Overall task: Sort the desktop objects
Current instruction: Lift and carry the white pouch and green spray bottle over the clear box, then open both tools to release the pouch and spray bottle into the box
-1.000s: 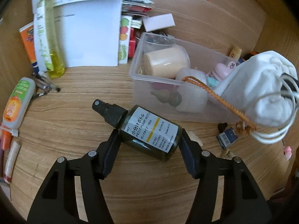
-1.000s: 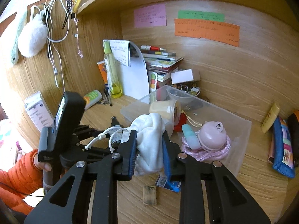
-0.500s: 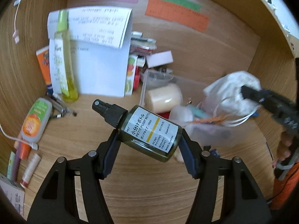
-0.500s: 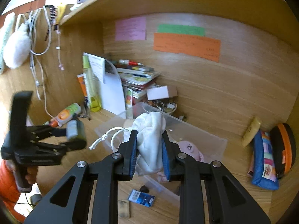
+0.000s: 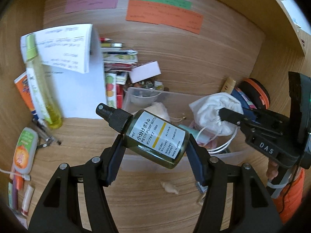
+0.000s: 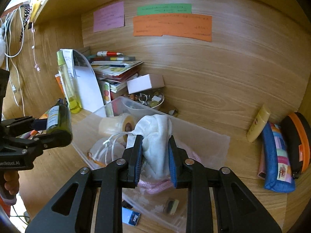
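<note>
My left gripper [image 5: 155, 147] is shut on a dark green pump bottle [image 5: 153, 136] with a white label, held lying across the jaws above the desk, left of the clear plastic bin [image 5: 175, 95]. The bottle also shows in the right wrist view [image 6: 58, 119]. My right gripper [image 6: 155, 151] is shut on a white drawstring pouch [image 6: 157, 136] and holds it over the bin [image 6: 204, 141]. The pouch also shows in the left wrist view [image 5: 211, 114]. The bin holds a tape roll [image 6: 114, 125] and pink items.
A tall yellow spray bottle [image 5: 38, 85], papers and stacked books [image 6: 116, 69] stand at the back left. Tubes [image 5: 23, 151] lie at the left edge. Pencil cases [image 6: 276, 153] and a yellow tube [image 6: 258, 124] lie at the right. Small items [image 6: 132, 217] lie in front of the bin.
Both grippers have risen and drawn back from the desk. The left lifted the pump bottle off the desk. The right carried the pouch over the bin.
</note>
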`<state>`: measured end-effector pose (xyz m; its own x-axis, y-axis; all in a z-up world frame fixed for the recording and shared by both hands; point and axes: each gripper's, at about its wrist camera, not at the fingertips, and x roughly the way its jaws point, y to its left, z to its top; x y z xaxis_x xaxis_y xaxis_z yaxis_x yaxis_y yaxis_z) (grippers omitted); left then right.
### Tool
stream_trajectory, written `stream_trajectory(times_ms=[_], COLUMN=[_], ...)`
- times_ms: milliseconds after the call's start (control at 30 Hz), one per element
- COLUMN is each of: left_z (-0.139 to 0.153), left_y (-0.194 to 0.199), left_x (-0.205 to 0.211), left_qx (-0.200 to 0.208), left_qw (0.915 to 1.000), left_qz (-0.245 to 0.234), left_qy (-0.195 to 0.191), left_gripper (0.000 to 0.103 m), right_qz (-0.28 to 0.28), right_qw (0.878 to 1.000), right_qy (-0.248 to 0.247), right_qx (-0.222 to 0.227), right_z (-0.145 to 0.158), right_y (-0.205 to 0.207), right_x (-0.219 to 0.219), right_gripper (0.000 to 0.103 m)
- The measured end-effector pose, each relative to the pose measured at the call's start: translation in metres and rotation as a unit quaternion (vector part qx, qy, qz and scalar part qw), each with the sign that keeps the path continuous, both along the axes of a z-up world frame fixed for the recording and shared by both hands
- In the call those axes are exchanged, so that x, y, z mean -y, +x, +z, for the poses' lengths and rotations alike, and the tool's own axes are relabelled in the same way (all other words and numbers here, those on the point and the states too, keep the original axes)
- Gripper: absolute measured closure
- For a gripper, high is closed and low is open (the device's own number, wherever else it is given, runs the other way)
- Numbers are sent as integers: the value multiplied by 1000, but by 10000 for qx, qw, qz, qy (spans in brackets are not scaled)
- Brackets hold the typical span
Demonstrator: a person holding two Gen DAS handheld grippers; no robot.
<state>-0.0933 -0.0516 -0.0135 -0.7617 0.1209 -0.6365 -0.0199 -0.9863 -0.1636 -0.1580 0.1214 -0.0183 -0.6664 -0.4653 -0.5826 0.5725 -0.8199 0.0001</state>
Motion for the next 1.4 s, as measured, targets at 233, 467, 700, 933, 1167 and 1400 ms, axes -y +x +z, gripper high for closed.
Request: stream_trajectory(times_ms=[233, 467, 700, 933, 1167, 1400], left_z=[1, -7, -12, -17, -18, -10], left_y=[-24, -45, -58, -67, -67, -60], left_x=[-17, -28, -33, -36, -39, -39], left_qx=[63, 227, 382, 549, 542, 449], left_qw=[9998, 9993, 9987, 9977, 9976, 9980], left_qz=[-145, -201, -225, -263, -293, -260], left_qy=[-108, -214, -253, -304, -319, -366], left_gripper=[42, 42, 42, 42, 42, 38], right_qz=[70, 172, 103, 141, 27, 98], right_qw=[9999, 9997, 9998, 9991, 9968, 9970], right_qy=[-104, -91, 2, -357, -679, -684], right_qx=[95, 161, 155, 205, 421, 342], right_z=[-9, -16, -21, -14, -10, -7], right_y=[-10, -12, -12, -12, -19, -15], right_x=[0, 0, -7, -22, -35, -32], right_gripper=[79, 65, 40, 22, 21, 21])
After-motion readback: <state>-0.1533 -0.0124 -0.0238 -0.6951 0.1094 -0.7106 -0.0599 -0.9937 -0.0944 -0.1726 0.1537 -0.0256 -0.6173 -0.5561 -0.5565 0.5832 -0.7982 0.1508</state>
